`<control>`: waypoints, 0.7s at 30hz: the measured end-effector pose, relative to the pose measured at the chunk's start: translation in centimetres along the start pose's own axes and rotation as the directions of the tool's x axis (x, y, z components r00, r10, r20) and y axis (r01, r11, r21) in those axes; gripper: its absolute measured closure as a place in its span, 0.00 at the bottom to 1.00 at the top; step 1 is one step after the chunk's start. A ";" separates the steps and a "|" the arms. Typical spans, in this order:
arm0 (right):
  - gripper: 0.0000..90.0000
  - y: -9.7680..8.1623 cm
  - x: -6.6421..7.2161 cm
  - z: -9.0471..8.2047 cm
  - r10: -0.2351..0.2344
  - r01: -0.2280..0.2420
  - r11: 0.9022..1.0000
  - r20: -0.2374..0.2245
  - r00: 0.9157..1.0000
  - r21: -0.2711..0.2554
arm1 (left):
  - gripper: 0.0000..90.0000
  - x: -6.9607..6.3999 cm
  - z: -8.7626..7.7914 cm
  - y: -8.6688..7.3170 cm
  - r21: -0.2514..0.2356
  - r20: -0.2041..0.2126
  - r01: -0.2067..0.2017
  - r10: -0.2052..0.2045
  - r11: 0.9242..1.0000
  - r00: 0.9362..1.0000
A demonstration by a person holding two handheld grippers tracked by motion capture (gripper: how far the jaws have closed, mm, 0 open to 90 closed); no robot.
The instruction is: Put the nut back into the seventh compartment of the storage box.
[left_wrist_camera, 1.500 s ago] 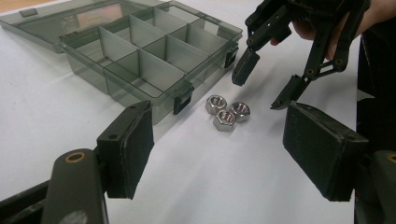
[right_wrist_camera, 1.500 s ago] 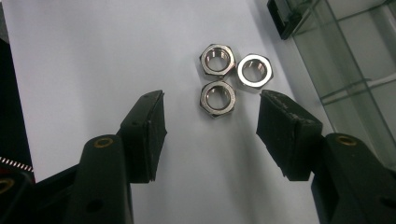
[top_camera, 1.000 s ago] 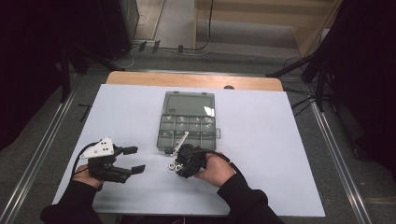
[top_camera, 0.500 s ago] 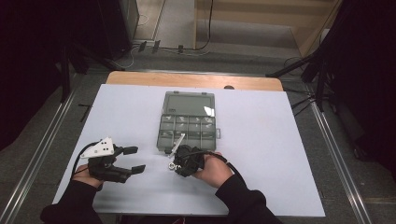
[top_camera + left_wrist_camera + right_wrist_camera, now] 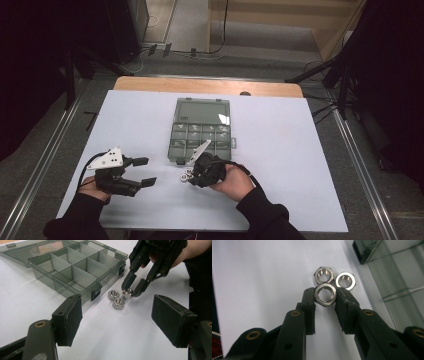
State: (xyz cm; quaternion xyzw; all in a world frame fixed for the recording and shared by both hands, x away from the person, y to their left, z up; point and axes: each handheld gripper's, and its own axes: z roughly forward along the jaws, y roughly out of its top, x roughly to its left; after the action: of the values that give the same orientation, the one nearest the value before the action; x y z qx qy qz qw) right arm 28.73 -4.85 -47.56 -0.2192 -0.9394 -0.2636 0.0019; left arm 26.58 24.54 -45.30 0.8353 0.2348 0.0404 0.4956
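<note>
— What's under me on the white table [image 5: 300,150]?

— My right gripper [image 5: 192,176] sits at six o'clock of the grey compartment box [image 5: 201,136], jaws pinched around the small nuts [image 5: 186,175] (too tiny here to count).

— And my other hand?

— My left gripper [image 5: 145,172] rests well apart, at nine o'clock from the nuts, jaws spread with nothing between them, its grey plate on top.

— The box?

— Lid laid back toward twelve o'clock.
</note>
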 end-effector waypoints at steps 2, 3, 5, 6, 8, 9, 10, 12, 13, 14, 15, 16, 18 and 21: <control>0.79 -0.3 -0.2 -0.7 0.013 -0.013 0.999 -0.014 1.000 -0.041 | 0.28 0.0 0.0 0.0 0.000 -0.001 0.001 -0.001 1.000 1.000; 0.79 -0.5 -0.5 -1.0 0.013 -0.014 0.998 -0.023 1.000 -0.068 | 0.28 0.0 0.0 0.0 0.001 0.000 0.000 0.000 1.000 1.000; 0.79 -0.8 -0.7 -1.7 0.033 -0.037 0.994 -0.041 0.999 -0.106 | 0.28 0.0 -0.1 0.0 0.002 -0.003 -0.001 0.001 1.000 1.000; 0.79 -0.9 -0.8 -2.1 0.038 -0.044 0.992 -0.050 0.998 -0.119 | 0.28 0.0 -0.1 0.0 0.001 -0.003 -0.001 0.001 1.000 1.000; 0.80 -1.2 -0.9 -2.9 0.042 -0.051 0.986 -0.059 0.997 -0.156 | 0.28 0.0 -0.1 0.0 0.001 -0.003 -0.004 0.004 1.000 1.000; 0.79 -1.5 -1.0 -3.6 0.056 -0.066 0.979 -0.058 0.997 -0.193 | 0.28 0.0 -0.1 0.0 0.000 -0.003 -0.003 0.003 1.000 1.000; 0.79 -1.6 -1.1 -3.9 0.058 -0.069 0.976 -0.062 0.996 -0.208 | 0.28 0.0 -0.1 0.1 0.001 -0.002 -0.003 0.003 1.000 1.000; 0.79 -1.9 -1.1 -4.2 0.069 -0.082 0.972 -0.064 0.996 -0.221 | 0.28 0.0 -0.1 0.1 0.002 -0.002 -0.003 0.003 1.000 1.000; 0.79 -2.0 -1.2 -4.3 0.071 -0.082 0.971 -0.058 0.996 -0.226 | 0.28 0.0 -0.1 0.0 -0.005 0.000 -0.002 0.002 1.000 1.000; 0.79 -2.1 -1.2 -4.2 0.072 -0.084 0.971 -0.058 0.996 -0.225 | 0.28 0.0 -0.1 0.1 -0.001 -0.002 -0.003 0.003 1.000 1.000; 0.79 -2.2 -1.2 -4.2 0.073 -0.084 0.971 -0.056 0.996 -0.223 | 0.28 0.0 -0.1 0.1 -0.003 0.001 0.000 0.000 1.000 1.000; 0.79 -2.2 -1.2 -4.1 0.072 -0.082 0.973 -0.057 0.996 -0.218 | 0.28 0.0 0.0 0.1 -0.004 0.003 -0.003 0.003 1.000 1.000; 0.79 -2.2 -1.4 -4.3 0.074 -0.083 0.971 -0.048 0.996 -0.224 | 0.28 0.0 0.0 0.0 -0.004 0.004 -0.002 0.002 1.000 1.000; 0.79 -2.3 -1.9 -4.9 0.092 -0.098 0.965 -0.037 0.995 -0.242 | 0.28 0.0 -0.1 0.0 -0.003 0.003 -0.002 0.002 1.000 1.000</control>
State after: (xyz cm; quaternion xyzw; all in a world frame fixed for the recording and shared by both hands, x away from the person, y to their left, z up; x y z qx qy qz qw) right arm 28.91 -9.83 -44.68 -0.2590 -0.8883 -0.3792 -0.0004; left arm 26.60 24.61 -45.24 0.8347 0.2333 0.0401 0.4972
